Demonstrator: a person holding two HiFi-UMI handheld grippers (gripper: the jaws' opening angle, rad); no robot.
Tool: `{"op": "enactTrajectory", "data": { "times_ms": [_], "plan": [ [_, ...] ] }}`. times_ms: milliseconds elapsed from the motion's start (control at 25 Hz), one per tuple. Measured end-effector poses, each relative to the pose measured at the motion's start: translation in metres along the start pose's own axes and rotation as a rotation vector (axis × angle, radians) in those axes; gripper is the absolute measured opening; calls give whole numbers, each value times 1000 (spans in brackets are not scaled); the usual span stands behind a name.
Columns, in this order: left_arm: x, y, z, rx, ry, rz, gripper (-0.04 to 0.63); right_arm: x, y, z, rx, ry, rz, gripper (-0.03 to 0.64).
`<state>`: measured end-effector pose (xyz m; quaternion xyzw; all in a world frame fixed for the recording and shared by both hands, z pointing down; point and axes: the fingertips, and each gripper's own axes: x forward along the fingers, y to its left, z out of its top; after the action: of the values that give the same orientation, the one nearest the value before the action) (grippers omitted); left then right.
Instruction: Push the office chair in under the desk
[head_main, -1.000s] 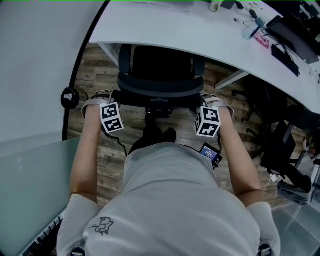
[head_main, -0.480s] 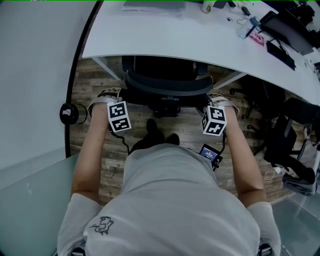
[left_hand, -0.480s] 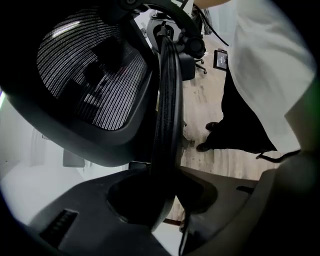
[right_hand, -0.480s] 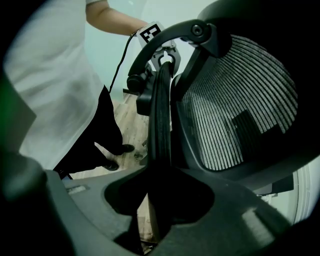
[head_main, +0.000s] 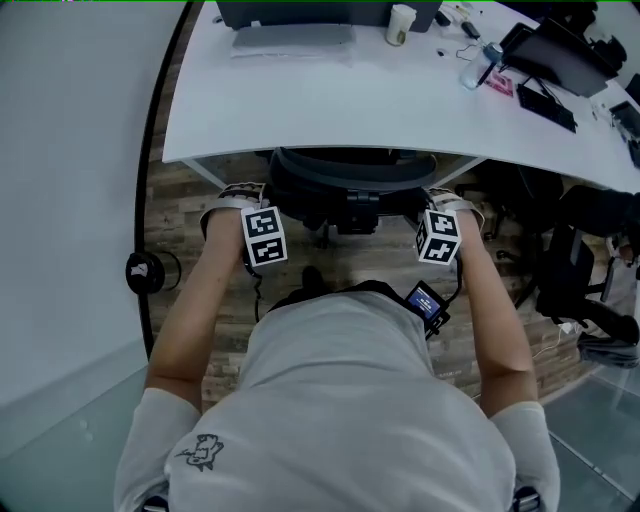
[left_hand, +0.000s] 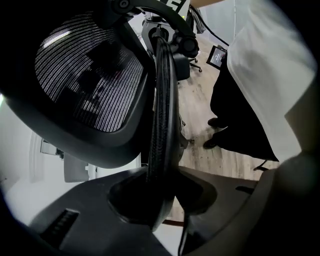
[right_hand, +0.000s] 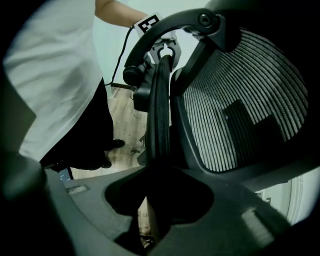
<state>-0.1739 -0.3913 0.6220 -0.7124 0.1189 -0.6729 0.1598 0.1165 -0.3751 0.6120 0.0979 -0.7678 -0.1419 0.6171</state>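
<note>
Head view: black mesh office chair (head_main: 350, 172) partly under white curved desk (head_main: 330, 100) front edge. Left gripper (left_hand: 152, 200) and right gripper (right_hand: 157, 200), jaws just closing, clamp chair's back rim.

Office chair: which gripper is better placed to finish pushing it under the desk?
Neither clearly: the left gripper and right gripper sit level on opposite sides of the backrest, each with its rim between jaws that have just been closing. Push evenly with both.

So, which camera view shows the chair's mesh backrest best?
The right gripper view: the mesh backrest fills its right half, with the weave clear. The left gripper view shows it too, less evenly lit. The head view shows only its top edge at the desk.
</note>
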Motion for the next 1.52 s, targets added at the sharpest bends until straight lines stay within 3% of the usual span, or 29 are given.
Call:
{"op": "enactTrajectory", "data": {
  "times_ms": [360, 1040, 1520],
  "plan": [
    [21, 52, 8, 18, -7, 8, 117, 18, -49, -17, -10, 28, -45, 107],
    [52, 118, 48, -31, 31, -4, 117, 37, -127, -70, -51, -14, -11, 104],
    [56, 125, 55, -36, 13, -10, 120, 39, -135, -77, -50, -56, -6, 112]
  ]
}}
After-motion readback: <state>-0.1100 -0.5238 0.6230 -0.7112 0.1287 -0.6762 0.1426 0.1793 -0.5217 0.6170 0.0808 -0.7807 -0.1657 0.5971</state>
